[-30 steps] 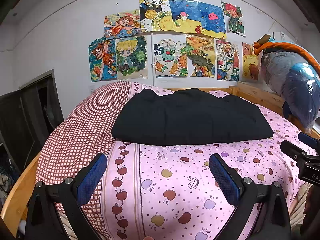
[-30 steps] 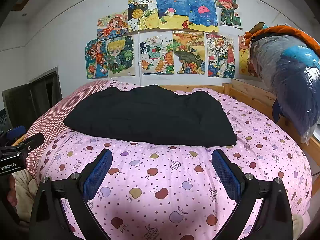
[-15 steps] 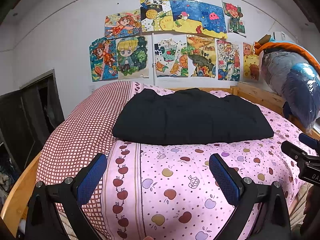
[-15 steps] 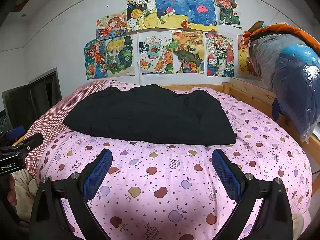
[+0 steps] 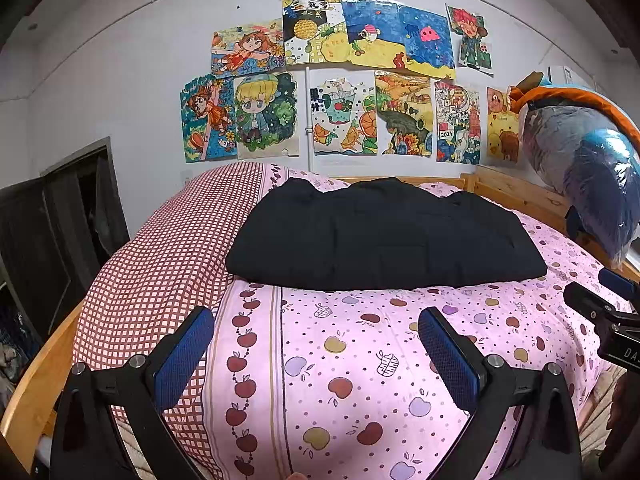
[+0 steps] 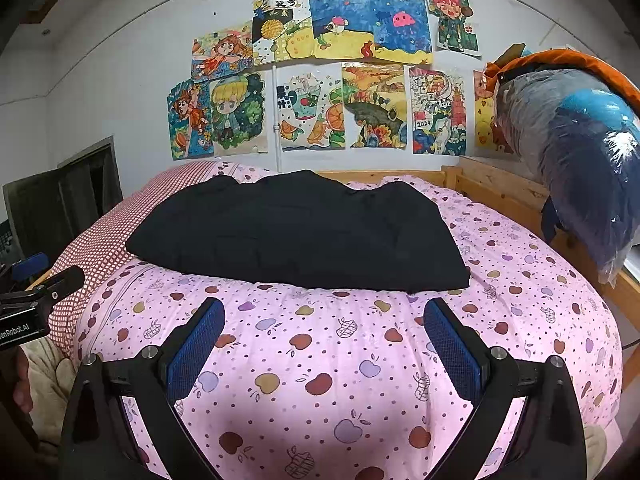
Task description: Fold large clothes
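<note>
1. Black garment (image 5: 380, 236) is seen lying as a flat, compact rectangle on the pink quilt (image 5: 360, 360), ahead of both claws, well apart from them.
2. Almost no change is noted over the last second; only slight camera drift.
3. Left claw (image 5: 316, 354) and right claw (image 6: 324, 344) are held spread, nothing gripped.
4. Judgement: the garment may be already folded, or awaiting another fold.

Black garment (image 5: 380, 236); pink apple-print quilt (image 5: 360, 360); red-white checked sheet (image 5: 168, 264); blue finger pads (image 5: 184, 356).
</note>
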Demonstrator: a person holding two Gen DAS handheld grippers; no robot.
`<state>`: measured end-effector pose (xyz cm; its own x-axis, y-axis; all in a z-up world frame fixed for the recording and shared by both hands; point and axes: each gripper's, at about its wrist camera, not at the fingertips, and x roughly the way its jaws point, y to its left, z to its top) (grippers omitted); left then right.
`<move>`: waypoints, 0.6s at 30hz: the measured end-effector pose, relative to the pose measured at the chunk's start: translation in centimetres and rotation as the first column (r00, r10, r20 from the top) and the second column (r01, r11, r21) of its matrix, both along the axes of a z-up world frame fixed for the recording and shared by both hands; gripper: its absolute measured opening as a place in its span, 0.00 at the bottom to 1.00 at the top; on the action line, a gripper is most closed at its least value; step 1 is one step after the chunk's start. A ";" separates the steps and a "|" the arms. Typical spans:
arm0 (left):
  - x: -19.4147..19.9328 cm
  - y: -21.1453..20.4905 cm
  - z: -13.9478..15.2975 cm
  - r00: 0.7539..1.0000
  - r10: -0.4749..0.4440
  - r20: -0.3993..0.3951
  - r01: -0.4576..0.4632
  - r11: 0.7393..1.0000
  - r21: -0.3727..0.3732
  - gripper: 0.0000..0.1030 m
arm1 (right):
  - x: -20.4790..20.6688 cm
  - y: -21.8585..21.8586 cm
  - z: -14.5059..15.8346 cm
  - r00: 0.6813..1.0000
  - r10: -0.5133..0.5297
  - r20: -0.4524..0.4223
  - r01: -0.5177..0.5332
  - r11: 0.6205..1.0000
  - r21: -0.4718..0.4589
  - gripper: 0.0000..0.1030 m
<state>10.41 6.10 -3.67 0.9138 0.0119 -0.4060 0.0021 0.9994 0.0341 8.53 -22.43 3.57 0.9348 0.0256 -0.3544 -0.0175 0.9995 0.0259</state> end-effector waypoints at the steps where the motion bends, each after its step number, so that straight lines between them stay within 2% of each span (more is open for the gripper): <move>1: 0.0 0.0 0.0 1.000 -0.001 0.000 0.001 1.000 0.000 1.00 | 0.0 0.0 0.0 1.000 -0.001 0.000 0.001 1.000 0.000 0.95; 18: -0.2 0.0 0.1 1.000 0.003 -0.005 -0.003 1.000 -0.004 1.00 | -0.2 0.0 0.0 1.000 -0.003 -0.001 0.003 1.000 0.002 0.95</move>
<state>10.21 6.11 -3.56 0.9116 0.0134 -0.4109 -0.0011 0.9995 0.0300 8.33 -22.45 3.54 0.9345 0.0233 -0.3552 -0.0142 0.9995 0.0281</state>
